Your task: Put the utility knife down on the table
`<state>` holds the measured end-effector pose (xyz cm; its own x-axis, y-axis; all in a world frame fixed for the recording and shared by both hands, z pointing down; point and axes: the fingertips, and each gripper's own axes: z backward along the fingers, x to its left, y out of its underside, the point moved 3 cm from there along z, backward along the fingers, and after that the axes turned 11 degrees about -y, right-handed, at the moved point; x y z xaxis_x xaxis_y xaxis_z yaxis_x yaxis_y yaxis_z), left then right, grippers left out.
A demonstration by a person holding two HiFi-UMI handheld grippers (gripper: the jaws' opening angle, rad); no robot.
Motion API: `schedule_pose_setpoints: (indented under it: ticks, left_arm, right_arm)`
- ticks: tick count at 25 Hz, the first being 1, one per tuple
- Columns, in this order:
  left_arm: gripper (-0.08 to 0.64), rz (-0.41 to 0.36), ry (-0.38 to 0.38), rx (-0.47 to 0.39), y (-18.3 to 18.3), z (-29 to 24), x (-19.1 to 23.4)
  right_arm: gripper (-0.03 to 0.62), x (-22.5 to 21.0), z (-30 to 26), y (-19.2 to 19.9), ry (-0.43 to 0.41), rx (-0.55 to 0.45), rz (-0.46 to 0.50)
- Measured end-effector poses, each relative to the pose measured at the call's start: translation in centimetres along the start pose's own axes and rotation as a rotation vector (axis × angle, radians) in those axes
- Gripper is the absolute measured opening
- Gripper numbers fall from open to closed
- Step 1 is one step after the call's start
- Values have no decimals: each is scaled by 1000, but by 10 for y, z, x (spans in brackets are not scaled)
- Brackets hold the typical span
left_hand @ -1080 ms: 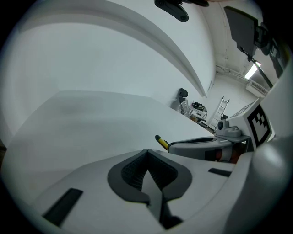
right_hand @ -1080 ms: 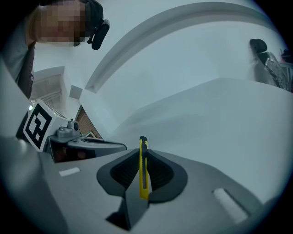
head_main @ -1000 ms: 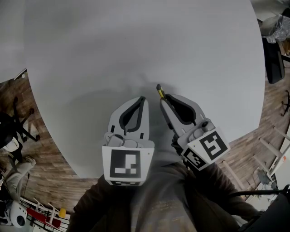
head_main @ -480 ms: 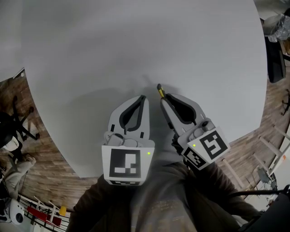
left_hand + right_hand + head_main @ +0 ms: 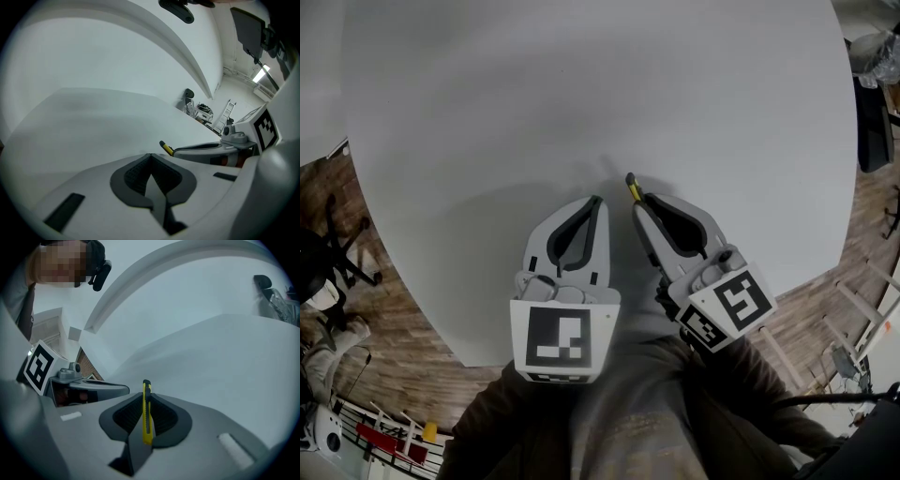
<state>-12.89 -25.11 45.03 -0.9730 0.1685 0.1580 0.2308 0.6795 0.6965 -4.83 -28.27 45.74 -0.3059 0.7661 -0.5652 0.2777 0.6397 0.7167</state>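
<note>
A slim yellow and black utility knife (image 5: 146, 413) is clamped between the jaws of my right gripper (image 5: 146, 401), which is shut on it. Its tip (image 5: 630, 186) pokes out past the jaws in the head view, above the grey table (image 5: 581, 103). From the left gripper view the knife tip (image 5: 166, 147) shows to the right. My left gripper (image 5: 593, 203) hangs just left of the right gripper (image 5: 636, 202), shut with nothing between its jaws. Both are held over the near part of the table.
The round grey table's near edge (image 5: 455, 352) curves just under the grippers. Wood floor, an office chair (image 5: 328, 258) at the left and dark furniture (image 5: 869, 117) at the right lie beyond its rim. A person (image 5: 61, 263) stands behind in the right gripper view.
</note>
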Motion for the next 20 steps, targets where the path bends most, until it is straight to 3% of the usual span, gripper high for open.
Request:
schedule_pose_setpoints:
  ticks: [20]
  left_arm:
    - [3, -2, -11, -9, -4, 5, -3]
  right_arm:
    - [60, 3, 1, -2, -8, 0, 9]
